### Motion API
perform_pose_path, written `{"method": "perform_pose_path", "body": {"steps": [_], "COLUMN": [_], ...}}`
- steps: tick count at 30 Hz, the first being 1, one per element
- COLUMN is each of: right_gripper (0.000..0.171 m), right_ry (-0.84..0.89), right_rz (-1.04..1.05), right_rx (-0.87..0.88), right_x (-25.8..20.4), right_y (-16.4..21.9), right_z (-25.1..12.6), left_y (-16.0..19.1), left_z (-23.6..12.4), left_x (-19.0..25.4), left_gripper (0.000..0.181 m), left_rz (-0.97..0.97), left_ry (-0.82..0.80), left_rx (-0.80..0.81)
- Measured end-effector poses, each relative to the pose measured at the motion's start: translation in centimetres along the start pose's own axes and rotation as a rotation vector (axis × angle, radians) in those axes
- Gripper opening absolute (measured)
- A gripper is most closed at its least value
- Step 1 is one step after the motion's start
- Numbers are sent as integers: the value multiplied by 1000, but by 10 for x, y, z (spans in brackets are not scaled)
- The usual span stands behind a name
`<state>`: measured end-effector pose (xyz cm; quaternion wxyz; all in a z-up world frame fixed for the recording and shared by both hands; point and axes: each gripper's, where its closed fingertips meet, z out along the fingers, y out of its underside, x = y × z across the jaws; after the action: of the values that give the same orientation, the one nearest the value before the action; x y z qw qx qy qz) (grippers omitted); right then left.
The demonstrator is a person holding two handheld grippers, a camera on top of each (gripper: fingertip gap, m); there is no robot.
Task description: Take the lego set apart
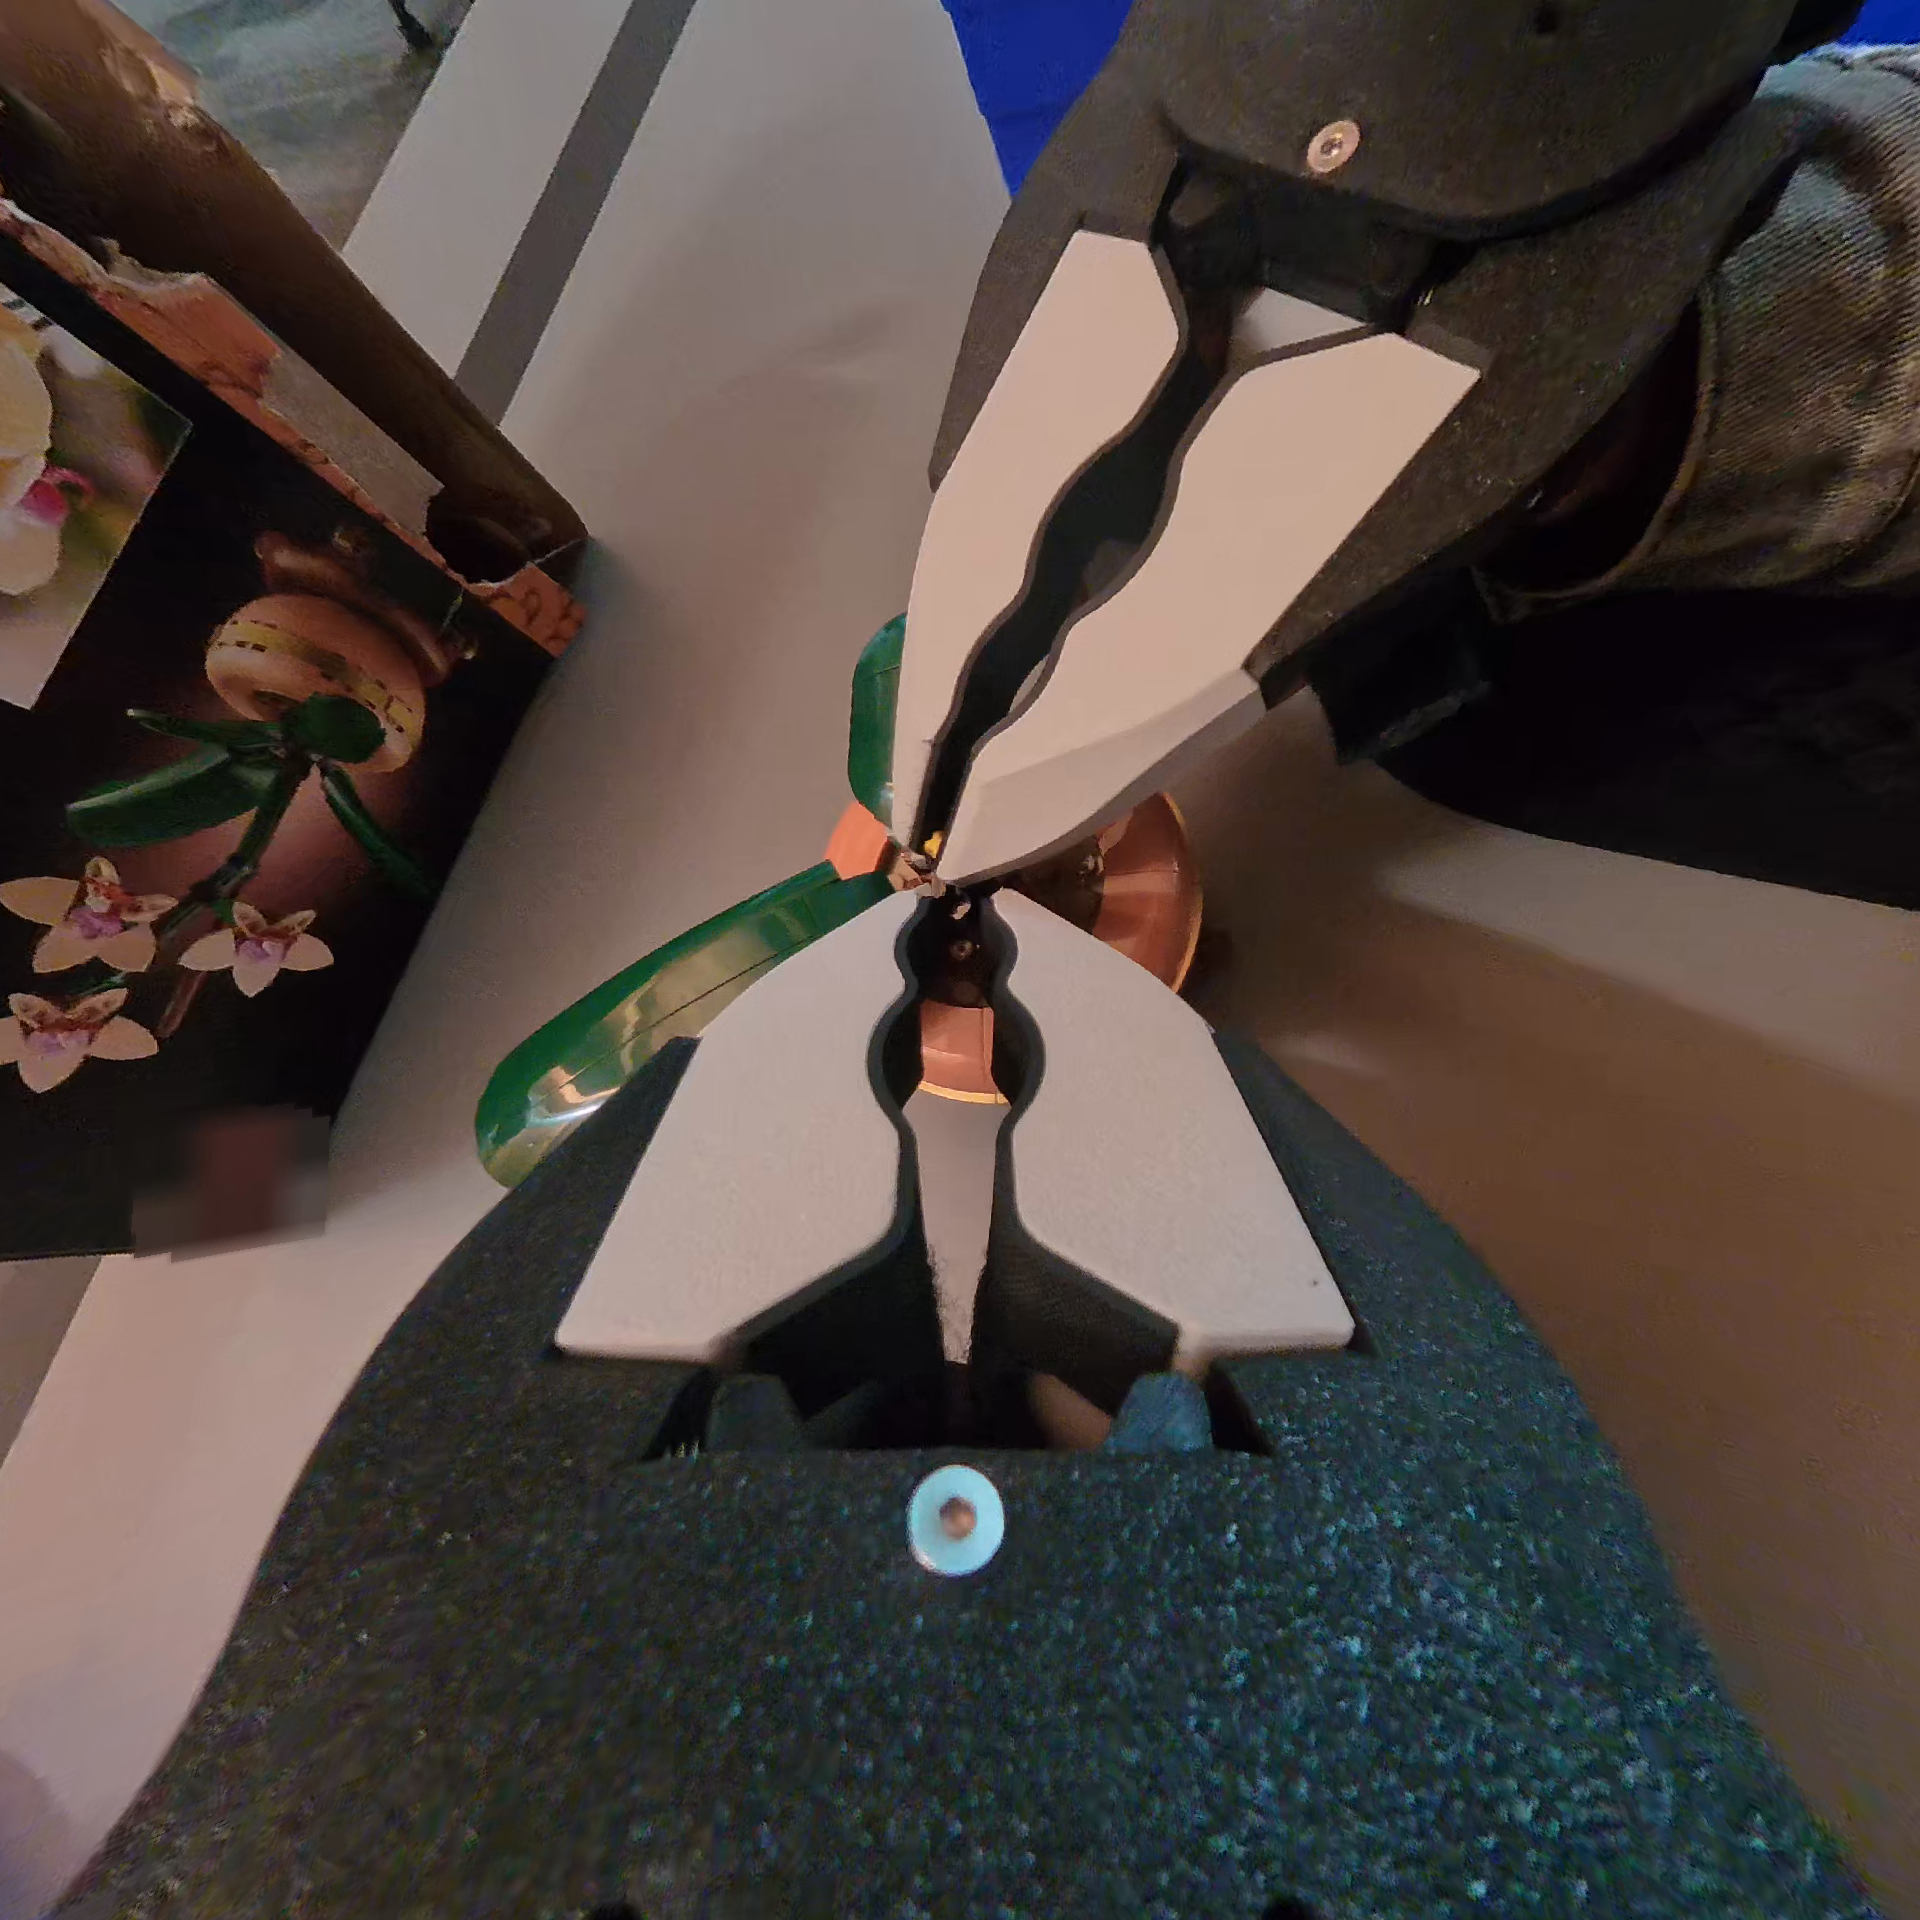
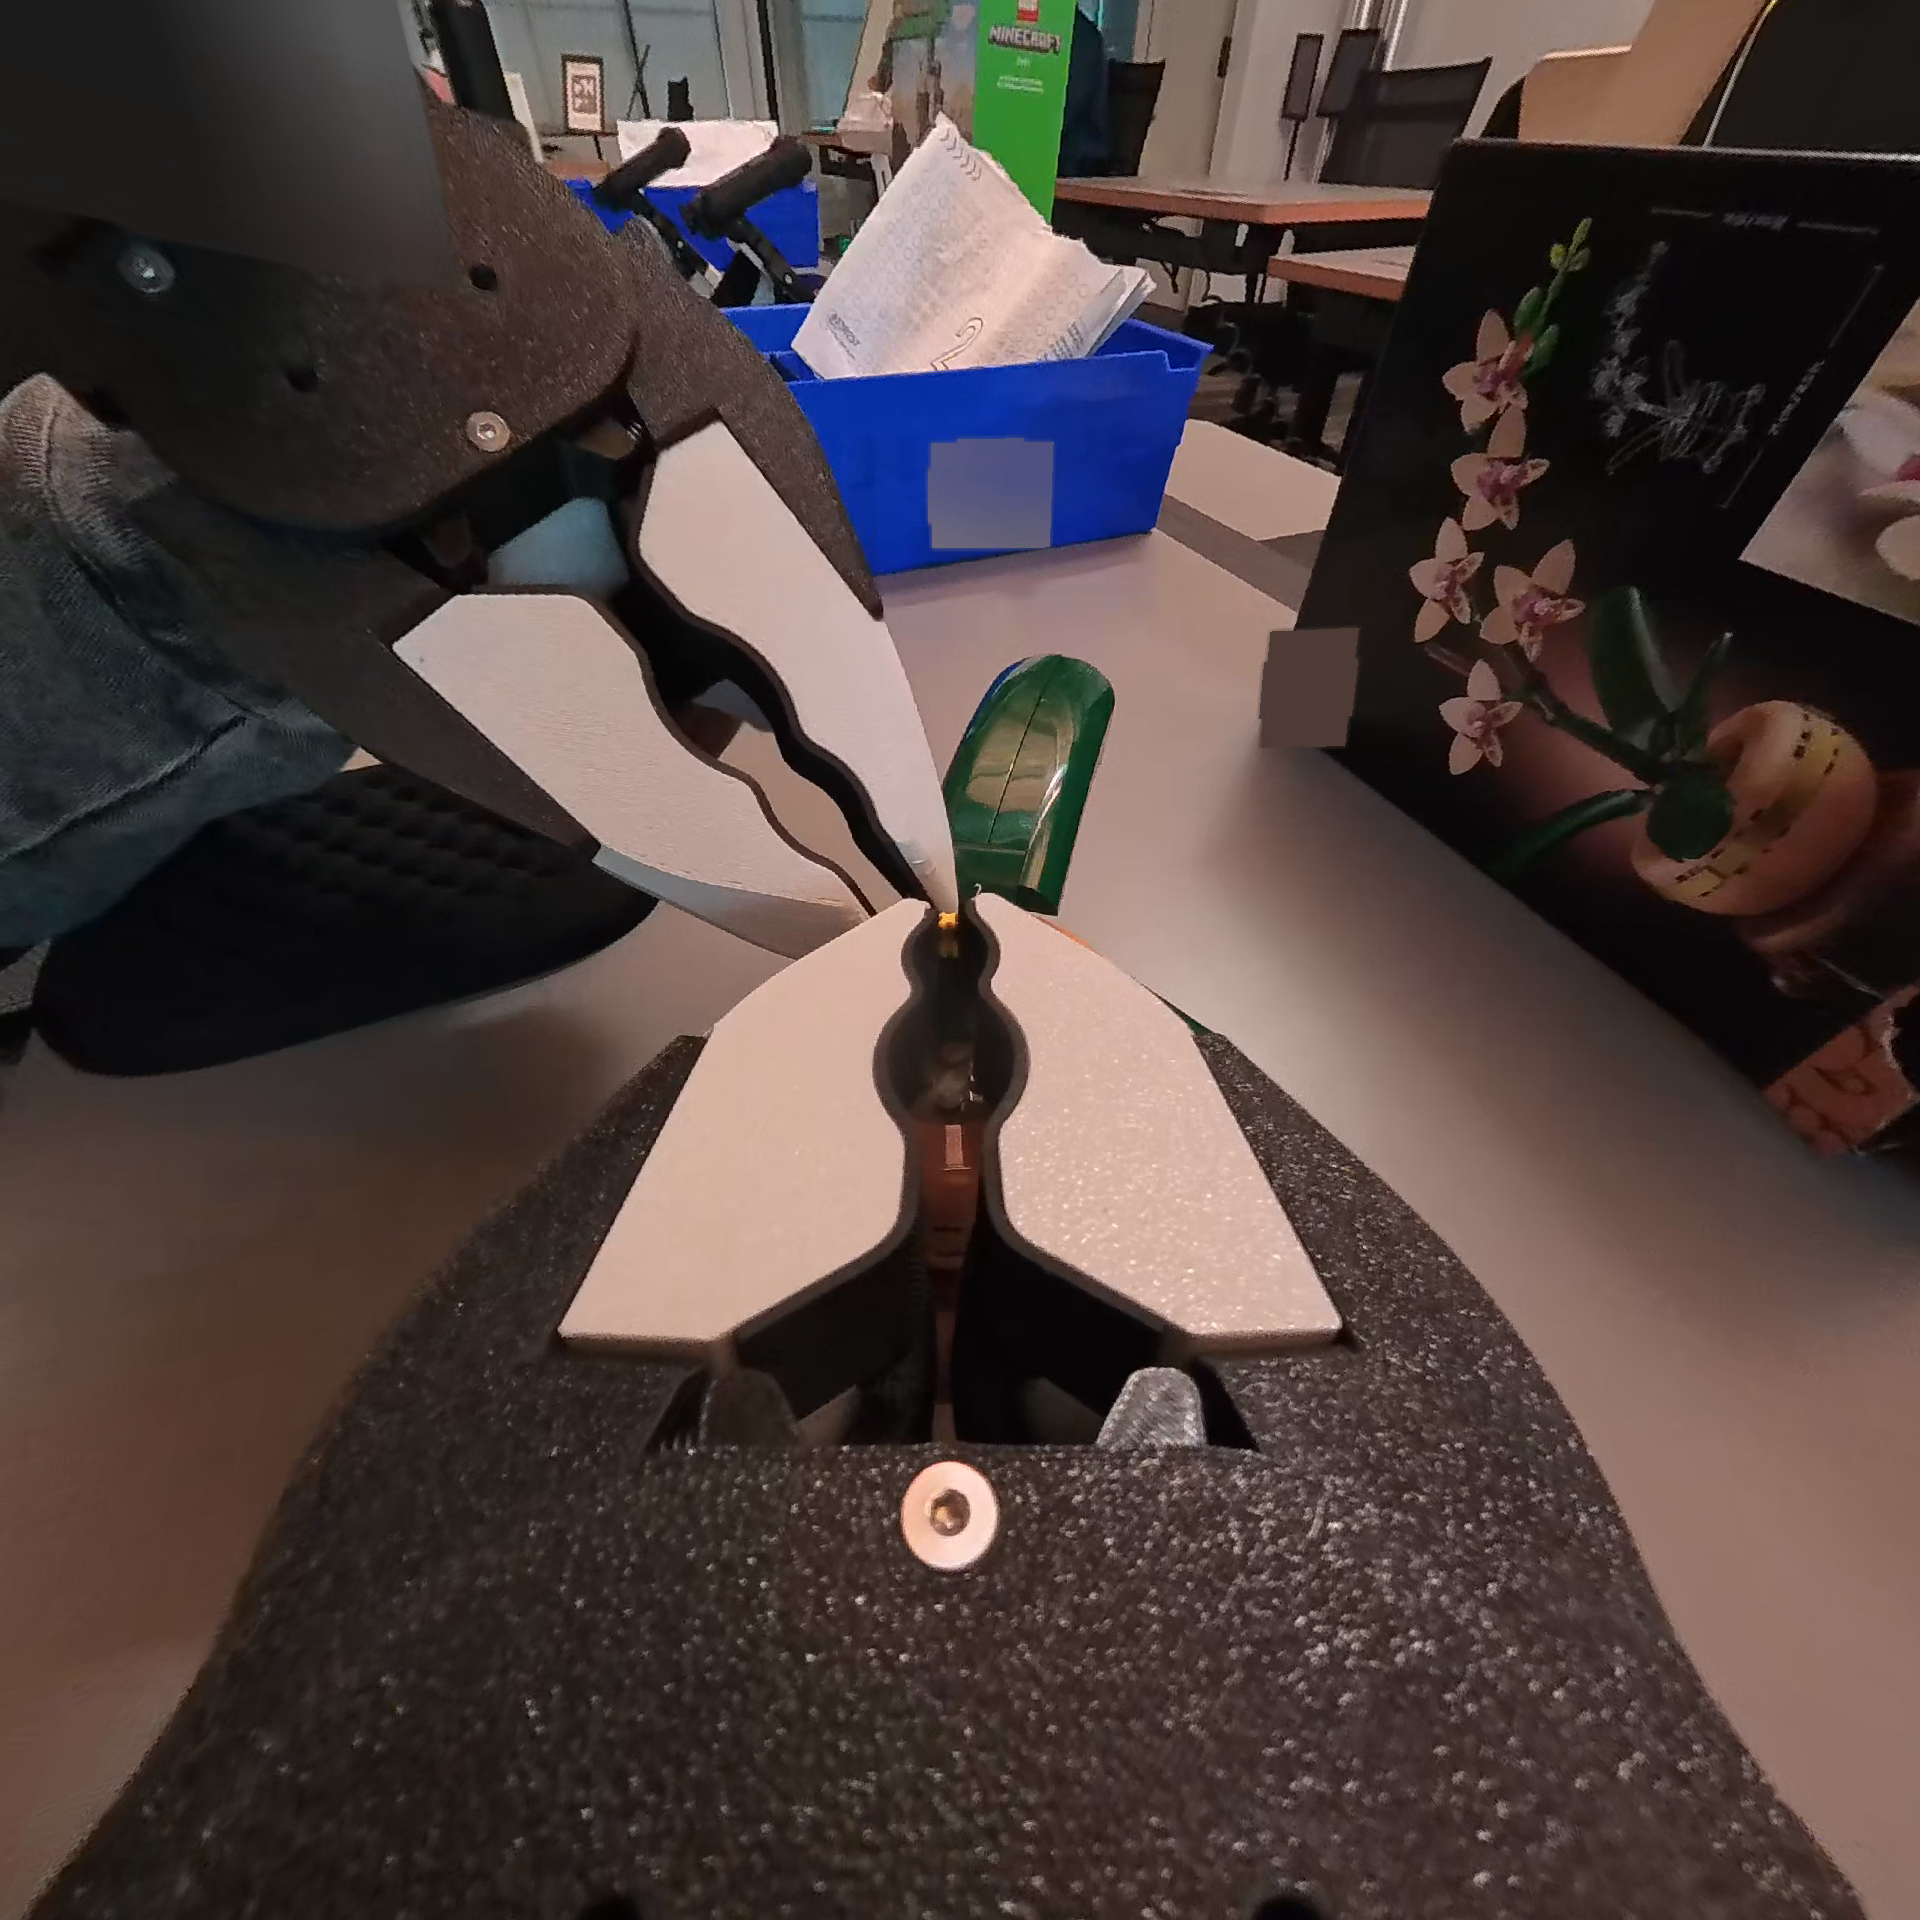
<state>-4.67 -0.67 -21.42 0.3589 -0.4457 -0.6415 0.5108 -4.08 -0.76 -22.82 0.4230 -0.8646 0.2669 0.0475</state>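
Note:
The lego set is a small plant: a copper-orange pot (image 1: 1148,894) with dark green leaves (image 1: 644,1018) on the grey table (image 1: 675,468). My left gripper (image 1: 935,896) is shut at the plant's centre, just above the pot. My right gripper (image 1: 928,847) comes in from the upper right, and its shut tips meet the same spot. In the right wrist view my right gripper (image 2: 951,914) pinches a small yellow piece (image 2: 945,921). The left gripper (image 2: 923,878) touches it from the upper left. A green leaf (image 2: 1023,769) stands behind. Brown parts (image 2: 945,1174) show through the finger gap.
The dark lego box (image 1: 208,779) with a flower picture stands close on the left, and on the right in the right wrist view (image 2: 1621,644). A blue bin (image 2: 987,436) holding a paper booklet (image 2: 966,291) sits farther back. A person's sleeve (image 1: 1766,364) is behind the right gripper.

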Motion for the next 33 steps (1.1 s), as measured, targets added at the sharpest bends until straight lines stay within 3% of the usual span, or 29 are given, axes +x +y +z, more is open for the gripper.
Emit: {"method": "perform_pose_path", "body": {"steps": [5, 7, 9, 11, 13, 16, 25, 33], "right_gripper": [5, 24, 32, 30, 19, 11, 4, 3], "right_ry": [69, 74, 60, 44, 37, 38, 43, 41], "right_rz": [-120, -105, -63, -44, -50, -69, -65, -21], "right_rx": [-8, 13, 17, 12, 15, -16, -42, -47], "right_x": [4, 6, 8, 9, 8, 7, 5, 7], "right_y": [0, -4, -4, -2, -3, 1, 3, 4], "right_z": [-1, -3, -7, -9, -9, -7, -2, -4], "left_y": [-3, -6, -9, -10, -7, -5, -6, -10], "left_z": [1, -2, -5, -5, -2, 3, 3, 5], "left_x": [-2, 0, -1, -3, -4, -1, -1, -5], "left_gripper": [10, 15, 22, 27, 28, 18, 12, 13], "left_rz": [-2, -11, -3, 14, 40, 80, -19, 73], "left_ry": [1, 20, 15, -3, -16, -22, 16, -60], "left_rx": [83, 120, 147, 156, 145, 132, 130, 154]}}
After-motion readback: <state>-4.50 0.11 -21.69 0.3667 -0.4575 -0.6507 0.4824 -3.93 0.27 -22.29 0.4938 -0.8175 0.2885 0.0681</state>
